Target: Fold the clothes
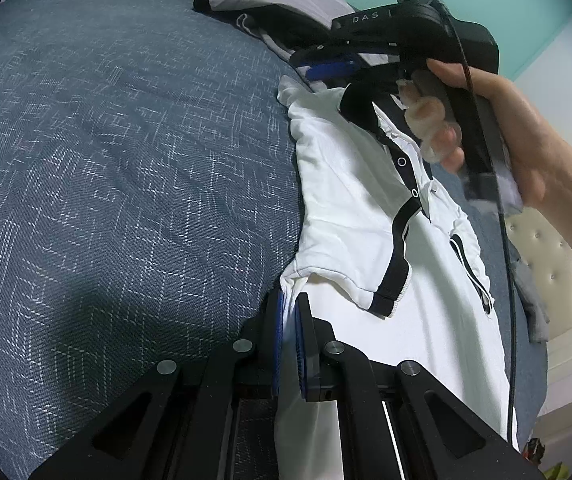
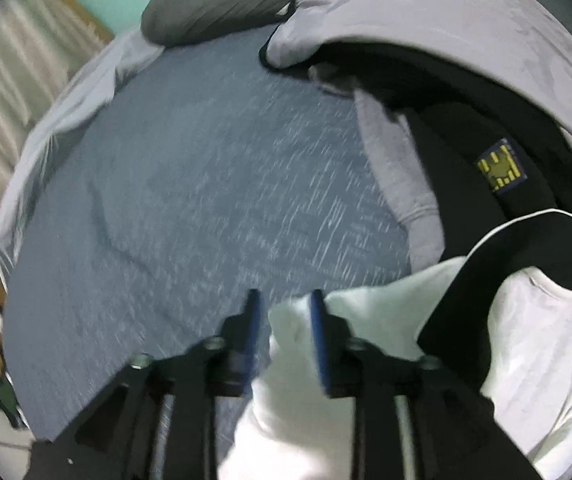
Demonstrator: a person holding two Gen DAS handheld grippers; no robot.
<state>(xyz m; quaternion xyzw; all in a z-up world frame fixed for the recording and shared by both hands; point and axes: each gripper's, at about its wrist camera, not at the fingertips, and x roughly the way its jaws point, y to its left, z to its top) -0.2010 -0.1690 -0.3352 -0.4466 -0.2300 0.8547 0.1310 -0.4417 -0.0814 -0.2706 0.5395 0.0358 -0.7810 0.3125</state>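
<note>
- Here the left gripper (image 1: 291, 304) is clamped on an edge of the white shirt (image 1: 350, 200), lying on the right side of the blue bedspread (image 1: 126, 160).
- The right gripper (image 2: 284, 300) stands parted, with white cloth loose between its jaws.

Both wrist cameras look steeply down, close over the blue woven bedspread (image 1: 126, 180), sharing the white black-trimmed shirt (image 2: 534, 340).
</note>
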